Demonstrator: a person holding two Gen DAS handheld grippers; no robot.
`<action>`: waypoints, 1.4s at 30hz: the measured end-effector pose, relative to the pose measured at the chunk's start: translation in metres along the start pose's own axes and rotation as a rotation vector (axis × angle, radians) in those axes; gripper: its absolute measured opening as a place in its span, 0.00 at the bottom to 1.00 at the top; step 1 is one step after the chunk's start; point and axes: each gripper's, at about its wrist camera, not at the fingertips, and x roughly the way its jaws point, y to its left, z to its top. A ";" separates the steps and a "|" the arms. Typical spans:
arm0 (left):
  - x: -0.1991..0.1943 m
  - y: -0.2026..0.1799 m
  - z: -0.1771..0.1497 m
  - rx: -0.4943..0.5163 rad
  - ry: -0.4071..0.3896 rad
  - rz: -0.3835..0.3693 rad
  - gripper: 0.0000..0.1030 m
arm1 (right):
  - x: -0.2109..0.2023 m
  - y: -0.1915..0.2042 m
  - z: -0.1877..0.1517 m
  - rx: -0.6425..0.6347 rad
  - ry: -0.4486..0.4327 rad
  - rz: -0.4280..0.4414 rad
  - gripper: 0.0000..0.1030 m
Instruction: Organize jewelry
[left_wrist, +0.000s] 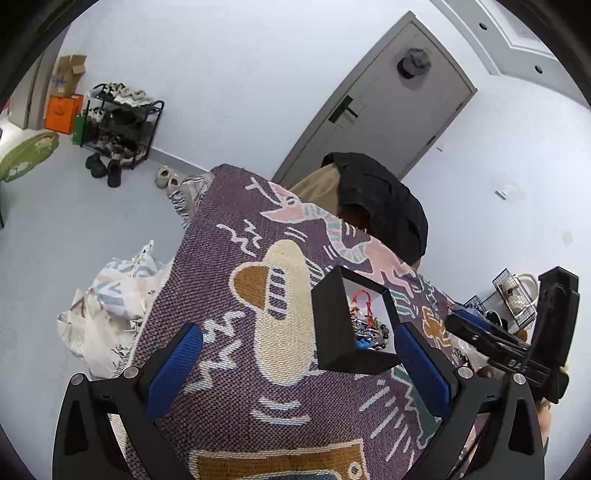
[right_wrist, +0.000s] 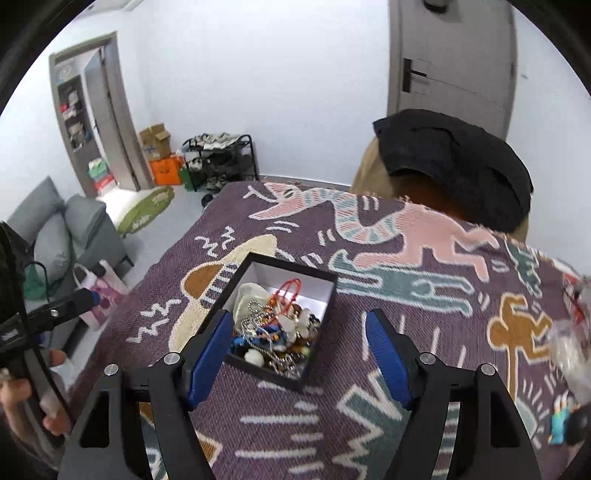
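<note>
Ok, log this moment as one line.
left gripper: open, empty | right gripper: open, above jewelry box | box: lidless, full | surface: patterned blanket

Ahead of the grippers, pale walls (right_wrist: 258, 74) meet a pale grey floor (left_wrist: 74, 221) under even, soft light. A grey door (left_wrist: 388, 99) with a dark handle stands straight ahead, a dark hat (left_wrist: 413, 62) hanging on it. To the left of the door, against the wall, a black shoe rack (left_wrist: 122, 125) holds shoes, with loose pairs on the floor beside it. Left of the rack sit an orange box (left_wrist: 62, 112) and an open cardboard box (left_wrist: 68, 74). A green rug (right_wrist: 146, 210) lies further left, before an open doorway (right_wrist: 88, 114) showing shelves. A grey sofa (right_wrist: 70, 232) stands at far left. Recessed lights dot the ceiling (left_wrist: 517, 33).
</note>
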 end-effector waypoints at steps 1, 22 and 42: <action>0.000 -0.003 0.000 0.004 0.002 0.001 1.00 | -0.005 -0.004 -0.002 0.015 -0.003 0.000 0.71; -0.028 -0.120 -0.022 0.281 -0.047 0.003 1.00 | -0.113 -0.076 -0.058 0.265 -0.160 -0.028 0.85; -0.066 -0.186 -0.054 0.431 -0.092 0.027 1.00 | -0.186 -0.093 -0.115 0.290 -0.260 -0.081 1.00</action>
